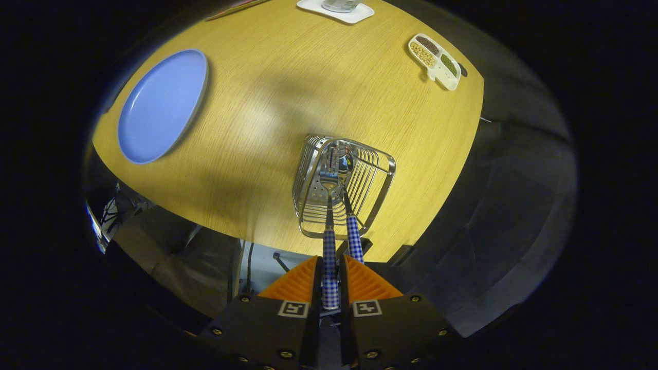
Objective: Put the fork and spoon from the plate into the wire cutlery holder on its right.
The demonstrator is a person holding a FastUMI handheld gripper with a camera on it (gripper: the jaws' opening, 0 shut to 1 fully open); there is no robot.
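The wire cutlery holder (343, 185) stands on the wooden table (288, 87) just ahead of my fingers. My gripper (329, 261) is shut on the blue-checked handle of what looks like the fork (329, 246), whose metal head hangs down inside the holder. A second piece with the same checked handle, apparently the spoon (353, 237), leans in the holder just right of the fork, its bowl deep inside. The blue plate (162, 105) lies far off to the left of the holder with nothing on it.
A white divided dish of beans and seeds (435, 60) sits at the table's far right. A white tray (336, 11) with a clear object on it lies at the far edge. The table's near edge runs right behind the holder, with dark floor below.
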